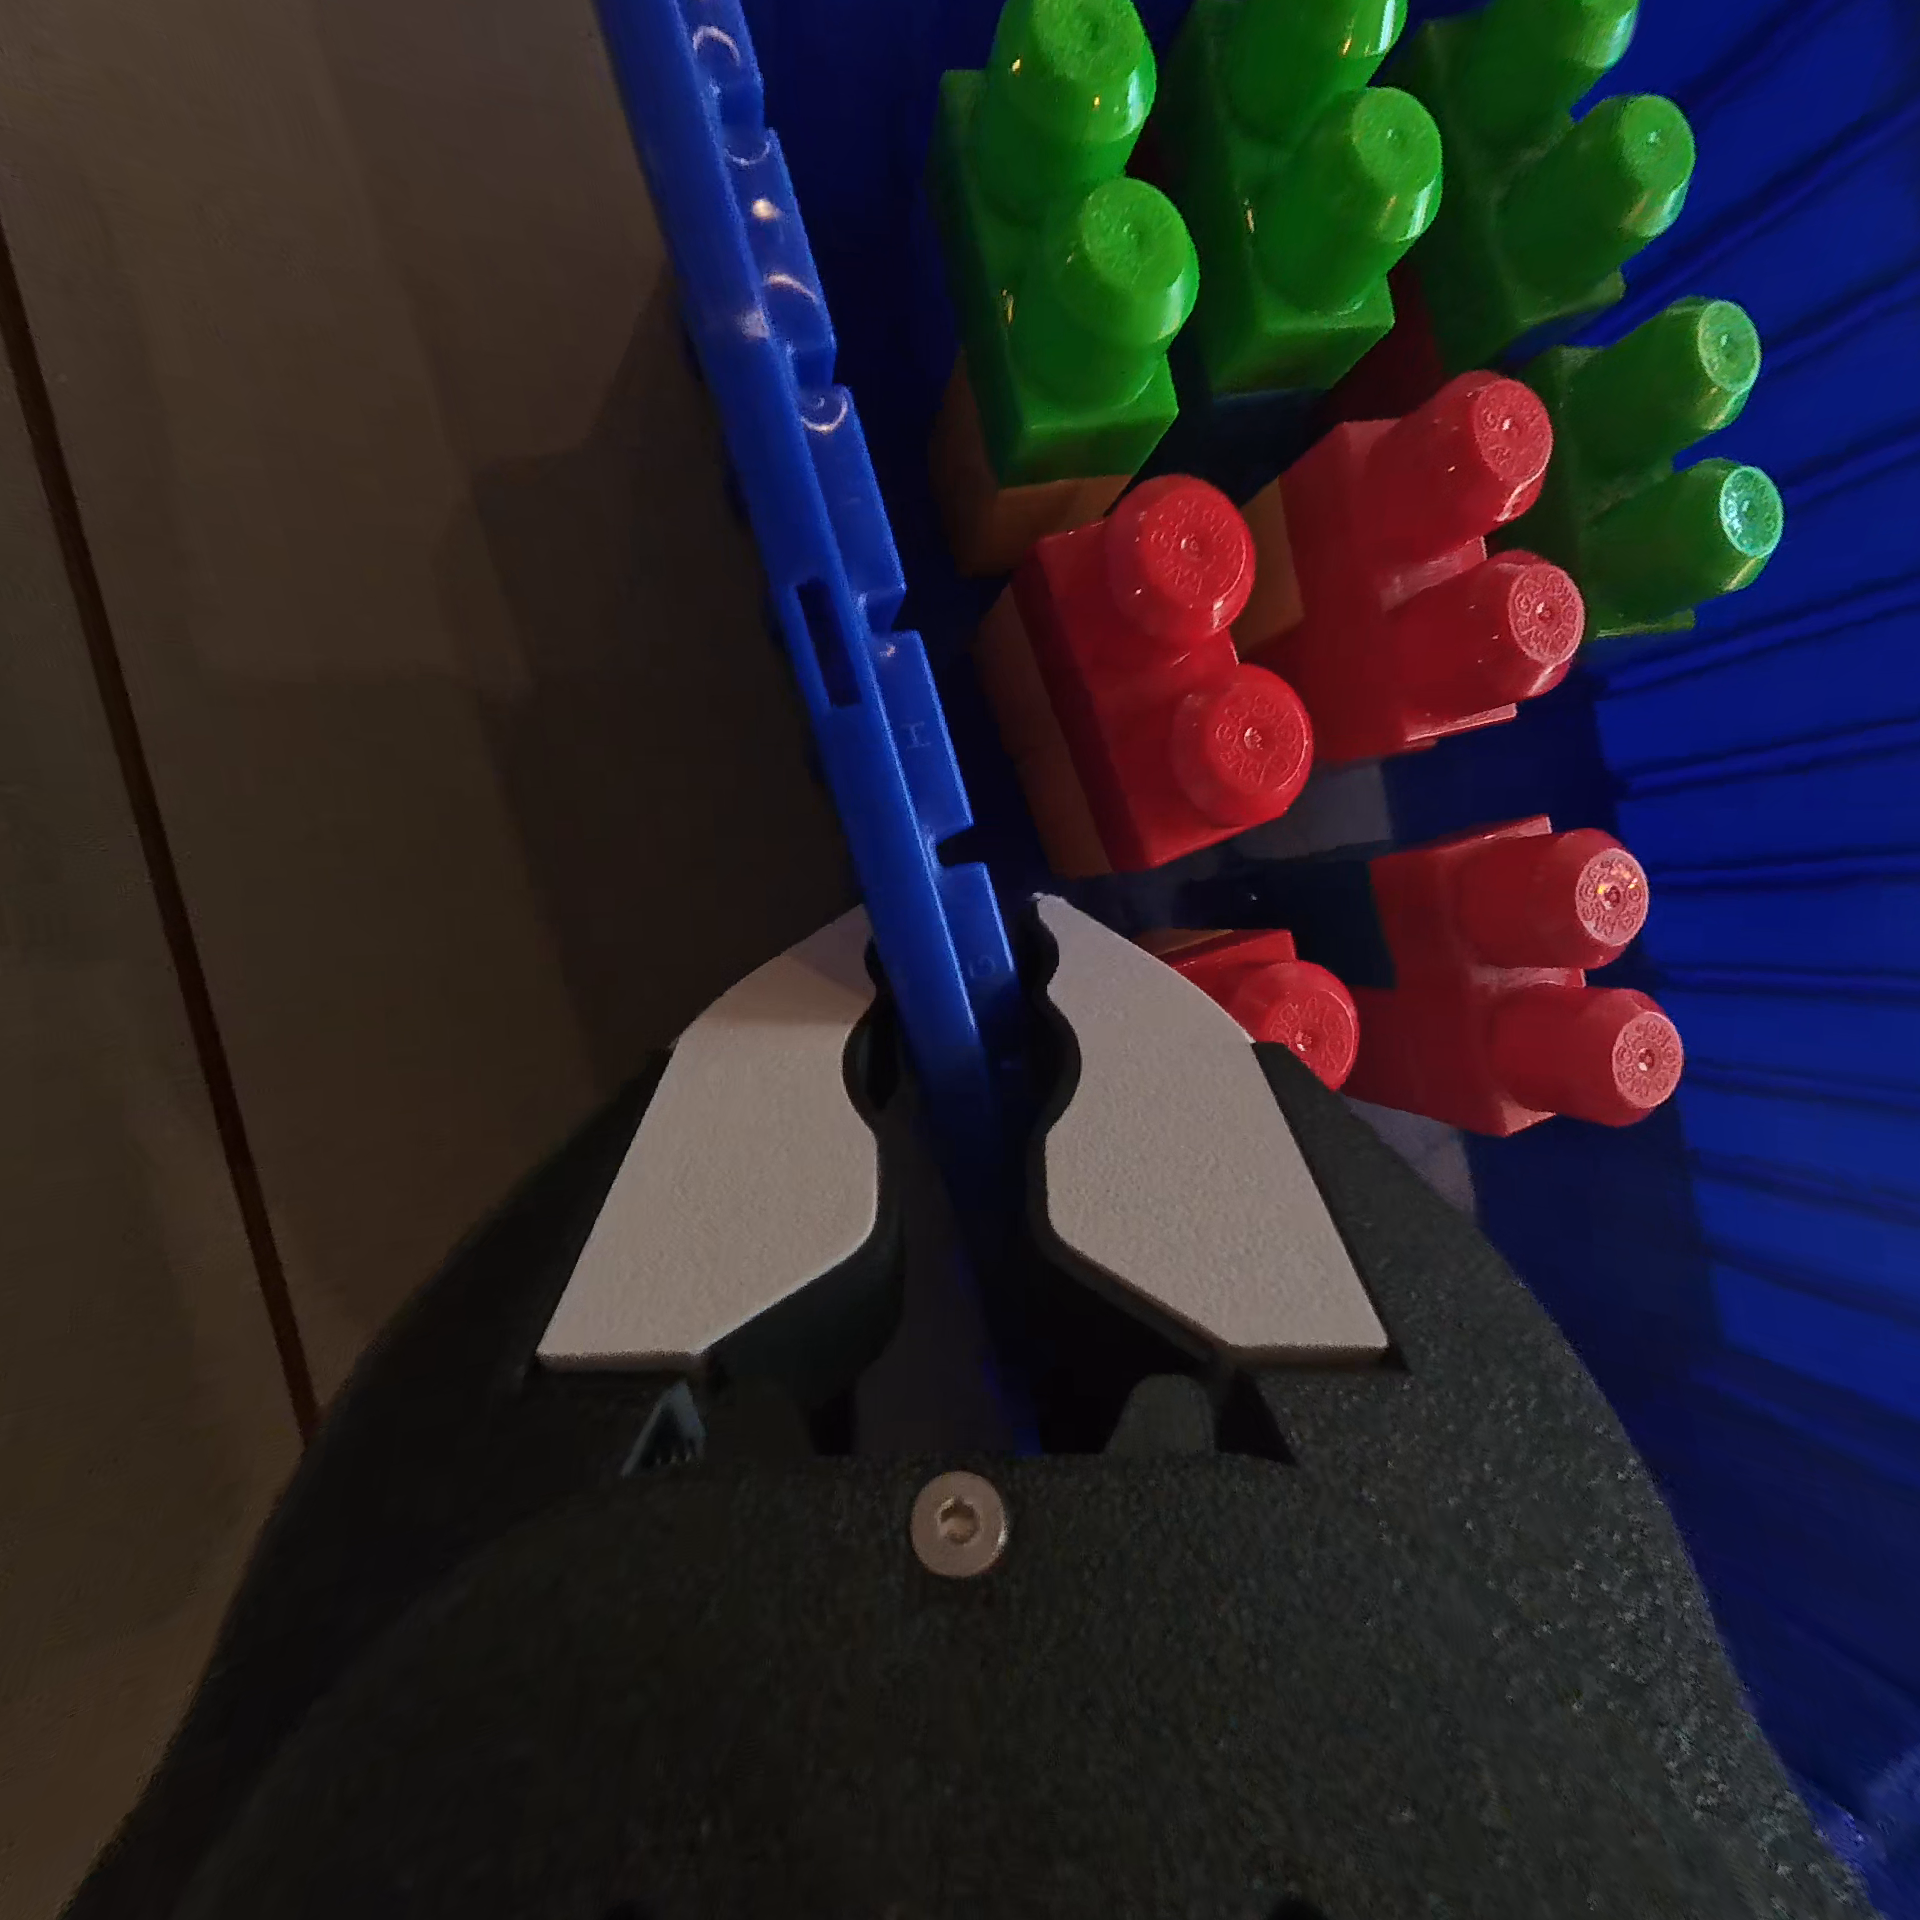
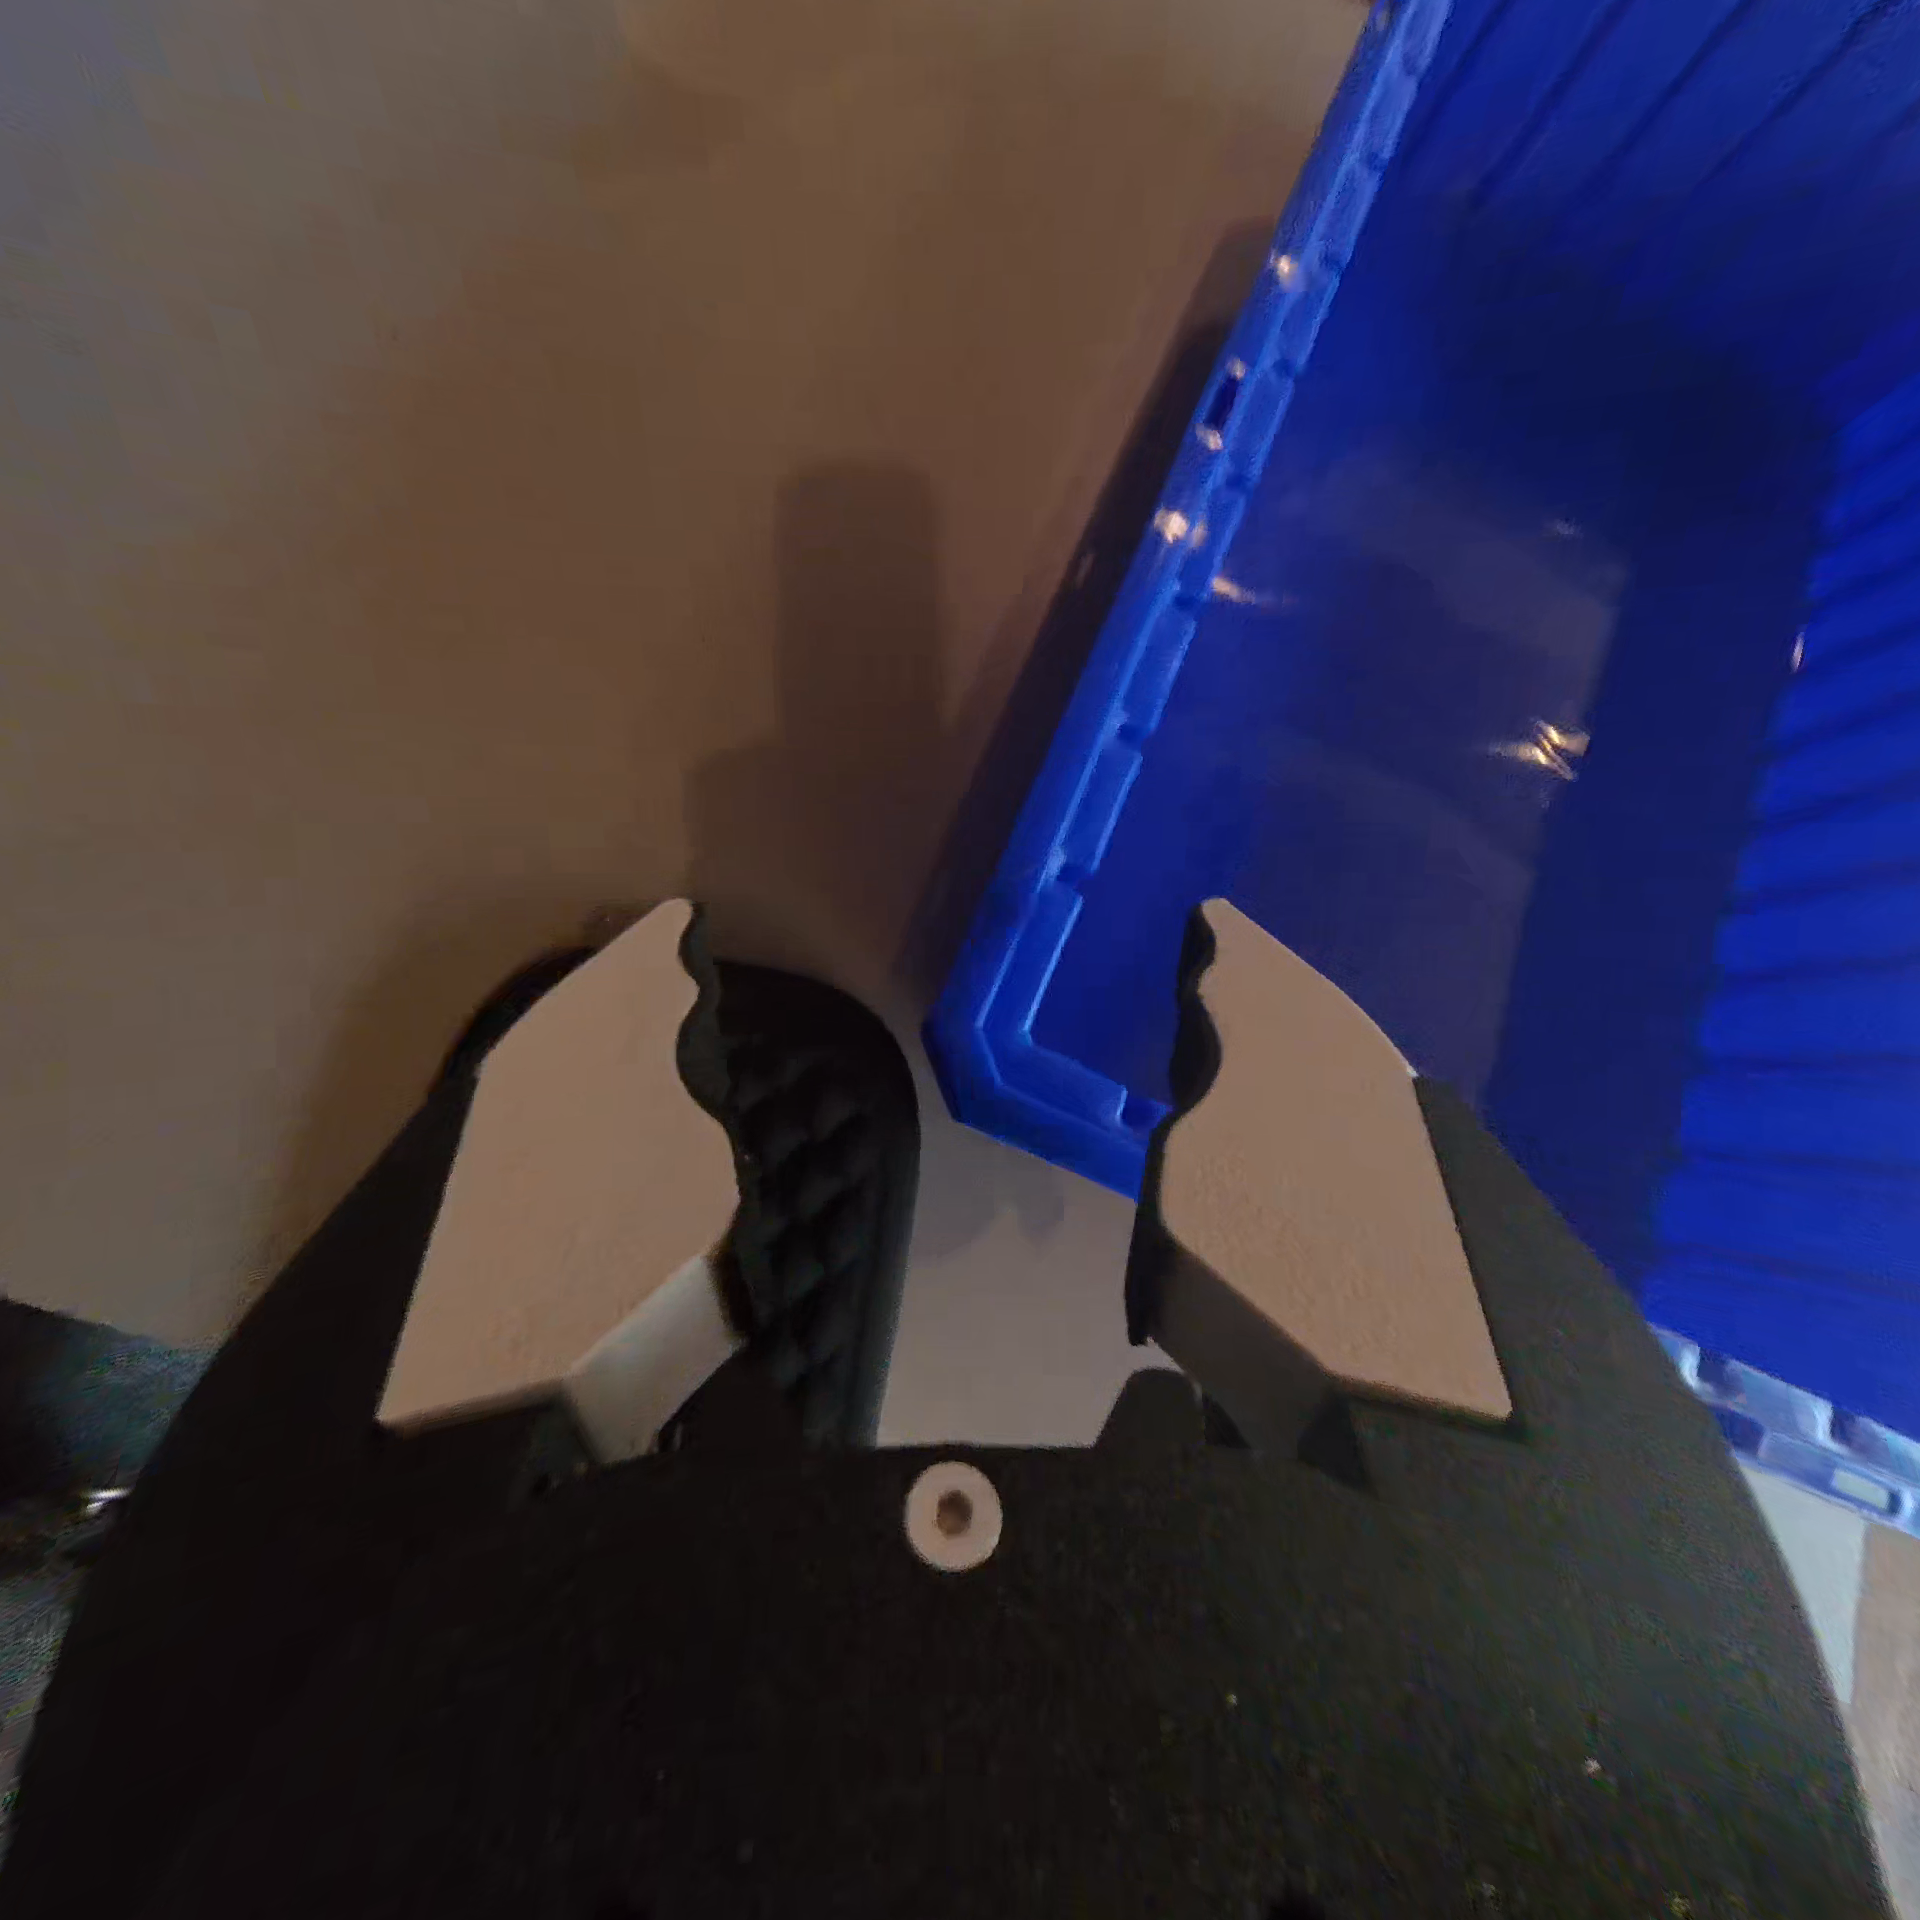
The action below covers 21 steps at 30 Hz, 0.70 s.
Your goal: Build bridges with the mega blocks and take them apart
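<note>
A blue ribbed plastic bin (image 1: 1787, 935) holds the mega blocks: a group of green two-stud plastic blocks (image 1: 1288, 239) toward the far end and a group of red two-stud plastic blocks (image 1: 1174, 675) nearer the camera, all lying inside against the bin's interior in the left wrist view. Some blocks sit on orange-brown pieces (image 1: 1023, 509) that are only partly visible beneath them. The studs of the green and red blocks point up and to the right in that view, toward the camera side, with each block's long axis running along its pair of studs. Raised lettering rings the stud tops of the red blocks; it is noted as moulded marking only. The bin's notched rim also carries small embossed characters. The left claw (image 1: 956, 914), black-bodied with grey finger plates, is pinching the bin's blue rim wall (image 1: 831, 499), which passes straight between its fingers. The right claw (image 2: 945, 914) is spread apart, gripping nothing, and is positioned at a corner of the bin (image 2: 997, 1049), with that corner lying between its fingers. In the right wrist view the visible part of the bin interior shows no blocks. The bin rests on a brown wood-toned table (image 2: 520, 468).
</note>
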### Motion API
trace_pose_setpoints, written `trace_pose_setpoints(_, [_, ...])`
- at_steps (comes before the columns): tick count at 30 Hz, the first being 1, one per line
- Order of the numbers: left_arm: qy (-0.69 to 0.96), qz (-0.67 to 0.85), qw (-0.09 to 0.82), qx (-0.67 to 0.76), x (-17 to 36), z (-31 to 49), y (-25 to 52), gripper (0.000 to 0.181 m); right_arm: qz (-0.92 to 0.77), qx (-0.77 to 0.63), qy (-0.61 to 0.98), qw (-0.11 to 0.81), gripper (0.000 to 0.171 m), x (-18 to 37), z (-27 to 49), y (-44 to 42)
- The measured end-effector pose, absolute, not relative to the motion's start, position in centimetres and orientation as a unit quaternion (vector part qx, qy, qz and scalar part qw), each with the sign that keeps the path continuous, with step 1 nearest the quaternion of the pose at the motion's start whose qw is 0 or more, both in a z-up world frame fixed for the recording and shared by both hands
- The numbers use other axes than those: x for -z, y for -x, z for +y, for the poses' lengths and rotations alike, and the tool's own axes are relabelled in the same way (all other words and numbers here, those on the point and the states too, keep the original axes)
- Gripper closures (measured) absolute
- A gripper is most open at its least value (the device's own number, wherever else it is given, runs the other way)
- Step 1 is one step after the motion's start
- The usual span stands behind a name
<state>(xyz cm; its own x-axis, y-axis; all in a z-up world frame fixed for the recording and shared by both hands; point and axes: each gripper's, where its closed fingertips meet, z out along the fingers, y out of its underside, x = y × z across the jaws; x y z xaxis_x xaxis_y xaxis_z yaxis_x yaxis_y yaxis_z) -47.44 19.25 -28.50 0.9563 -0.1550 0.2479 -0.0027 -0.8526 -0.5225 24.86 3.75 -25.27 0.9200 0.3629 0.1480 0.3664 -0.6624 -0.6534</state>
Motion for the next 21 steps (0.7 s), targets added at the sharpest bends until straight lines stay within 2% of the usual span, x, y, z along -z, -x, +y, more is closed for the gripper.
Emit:
trace_pose_setpoints(6, [0.951,0.058,0.272,0.137,28.5,19.3,47.4,0.160,-0.191,0.120,0.923,0.311,0.113,27.3,3.5,-28.0])
trace_pose_setpoints(8, [0.950,0.067,0.273,0.135,28.5,19.3,47.3,0.160,-0.196,0.135,0.920,0.310,0.115,27.3,3.6,-28.1])
trace_pose_setpoints(14, [0.949,0.053,0.274,0.144,28.4,19.3,47.4,0.160,-0.245,0.194,0.907,0.283,0.145,27.4,3.2,-27.3])
trace_pose_setpoints(16, [0.949,0.042,0.276,0.148,28.4,19.3,47.4,0.160,-0.248,0.190,0.908,0.280,0.143,27.4,3.3,-27.3])
trace_pose_setpoints(21, [0.948,0.043,0.278,0.146,28.4,19.3,47.4,0.160,-0.246,0.135,0.918,0.280,0.125,27.3,3.7,-27.5])
